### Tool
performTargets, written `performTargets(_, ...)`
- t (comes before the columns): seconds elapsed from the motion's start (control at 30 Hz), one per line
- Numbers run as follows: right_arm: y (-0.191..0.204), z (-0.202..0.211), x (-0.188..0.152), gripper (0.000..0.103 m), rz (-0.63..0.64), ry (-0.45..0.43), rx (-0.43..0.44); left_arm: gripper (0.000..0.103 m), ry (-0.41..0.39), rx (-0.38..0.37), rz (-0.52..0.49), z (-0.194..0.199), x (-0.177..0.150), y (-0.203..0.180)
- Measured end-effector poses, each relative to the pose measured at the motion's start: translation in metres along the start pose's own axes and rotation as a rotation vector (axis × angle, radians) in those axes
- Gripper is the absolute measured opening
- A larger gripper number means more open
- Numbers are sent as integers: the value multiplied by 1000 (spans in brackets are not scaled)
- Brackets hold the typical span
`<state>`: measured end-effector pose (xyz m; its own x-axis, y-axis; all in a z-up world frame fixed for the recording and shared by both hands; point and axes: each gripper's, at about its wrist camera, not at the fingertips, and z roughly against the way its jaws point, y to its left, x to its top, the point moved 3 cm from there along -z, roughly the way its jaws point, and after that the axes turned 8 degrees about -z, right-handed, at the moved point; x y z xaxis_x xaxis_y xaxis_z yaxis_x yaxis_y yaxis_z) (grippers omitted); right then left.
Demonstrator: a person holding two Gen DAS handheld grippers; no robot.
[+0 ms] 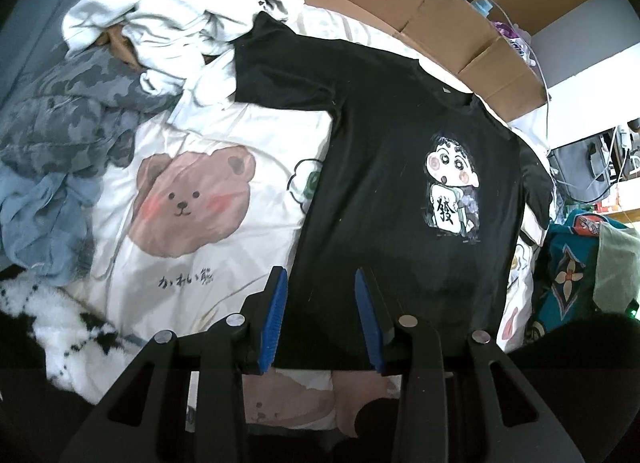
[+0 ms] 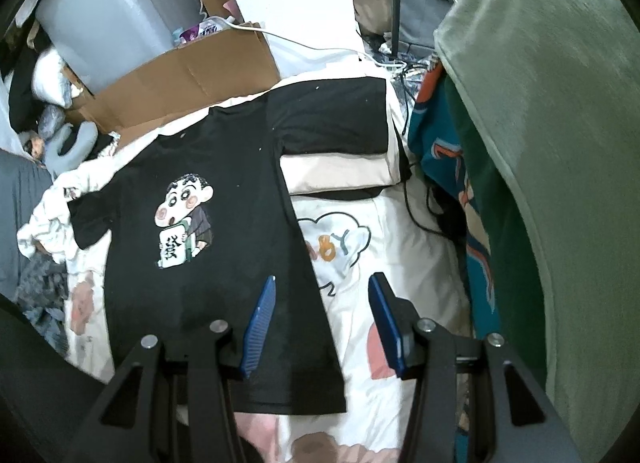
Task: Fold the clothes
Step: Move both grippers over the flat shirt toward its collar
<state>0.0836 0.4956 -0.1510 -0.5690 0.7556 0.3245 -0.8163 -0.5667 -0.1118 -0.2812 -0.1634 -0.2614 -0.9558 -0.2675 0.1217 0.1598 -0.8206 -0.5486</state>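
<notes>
Shirt: black T-shirt (image 1: 400,191) flat on bed (image 1: 240,135), unfolded | left gripper (image 1: 320,319), right gripper (image 2: 320,327) part-open, empty, above shirt's hem | folds all remain

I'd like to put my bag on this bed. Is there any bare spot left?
Two patches of the white bedsheet are bare: the bear print between the black T-shirt and the camouflage and blue clothes, and the cloud print between the shirt's other side and the teal fabric. The white heap crowds the far end.
</notes>
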Motion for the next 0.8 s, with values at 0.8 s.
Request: performTargets(0.8,23,-100,30,46,30,101,13,35,64,23,-39,-108,90,-13)
